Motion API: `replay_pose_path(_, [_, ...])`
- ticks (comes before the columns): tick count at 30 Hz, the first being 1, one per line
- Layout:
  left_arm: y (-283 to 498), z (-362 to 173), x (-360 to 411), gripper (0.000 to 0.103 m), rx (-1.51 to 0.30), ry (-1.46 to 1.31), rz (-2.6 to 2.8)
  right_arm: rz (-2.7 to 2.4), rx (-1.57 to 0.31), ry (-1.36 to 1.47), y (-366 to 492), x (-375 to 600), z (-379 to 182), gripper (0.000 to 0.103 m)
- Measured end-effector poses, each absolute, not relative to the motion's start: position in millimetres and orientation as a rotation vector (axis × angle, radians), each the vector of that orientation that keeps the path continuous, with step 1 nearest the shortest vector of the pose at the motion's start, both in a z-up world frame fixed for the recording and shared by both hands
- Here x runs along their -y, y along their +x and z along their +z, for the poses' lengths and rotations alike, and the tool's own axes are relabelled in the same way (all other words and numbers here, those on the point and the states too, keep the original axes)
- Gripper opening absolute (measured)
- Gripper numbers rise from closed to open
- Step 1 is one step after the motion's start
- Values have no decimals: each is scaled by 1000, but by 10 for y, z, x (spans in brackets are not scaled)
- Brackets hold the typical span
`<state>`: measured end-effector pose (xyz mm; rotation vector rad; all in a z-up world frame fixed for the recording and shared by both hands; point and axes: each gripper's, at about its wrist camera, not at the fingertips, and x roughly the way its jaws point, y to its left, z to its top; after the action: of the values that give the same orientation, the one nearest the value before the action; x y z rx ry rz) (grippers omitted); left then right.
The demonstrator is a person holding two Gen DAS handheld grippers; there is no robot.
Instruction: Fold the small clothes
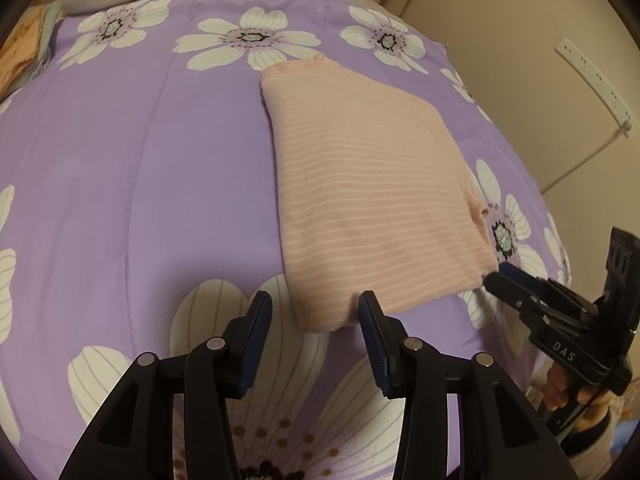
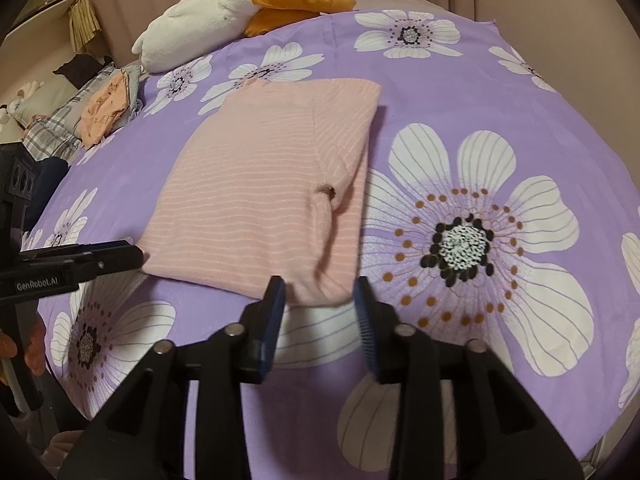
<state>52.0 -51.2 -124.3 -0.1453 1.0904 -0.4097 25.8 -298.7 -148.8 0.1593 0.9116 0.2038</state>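
A pink garment with thin white stripes (image 1: 372, 192) lies folded into a rectangle on the purple flowered bedsheet (image 1: 140, 160). It also shows in the right wrist view (image 2: 256, 196), with a sleeve cuff folded on top near its right side. My left gripper (image 1: 316, 312) is open, its fingers on either side of the garment's near left corner. My right gripper (image 2: 320, 296) is open at the garment's near right corner. Each gripper shows side-on in the other's view: the right one (image 1: 496, 276), the left one (image 2: 136, 254).
A white and orange plush toy (image 2: 224, 12) lies at the head of the bed. A pile of other clothes (image 2: 104, 116) sits at the bed's far left edge. A wall with a white power strip (image 1: 596, 76) stands to the right.
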Motion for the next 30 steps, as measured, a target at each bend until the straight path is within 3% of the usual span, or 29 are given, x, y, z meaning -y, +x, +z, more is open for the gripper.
replay_pose_path(2, [537,-1249,480,47,-1098,-165,-407,199,-913,171,246,3022,-1478,43])
replay_pose_path(4, [554,-1259,449,58,-1101,-188,-401,197,-916,187,243,3054,-1476,48])
replay_pose_path(9, [601,-1276,412,59,-1108,-215,-398,211,-924,254,278,3127,-1491,56])
replay_pose_path(13, [655,-1303,404,69,-1121,-229,-396,246,-936,358,333,3204,-1534,64])
replay_pose_path(17, [689,-1318,406,70,-1121,-242,-408,276,-946,467,388,3289,-1589,73])
replay_pose_path(30, [886,-1330,480,71,-1117,-232,-446,329,-960,671,624,3441,-1662,78])
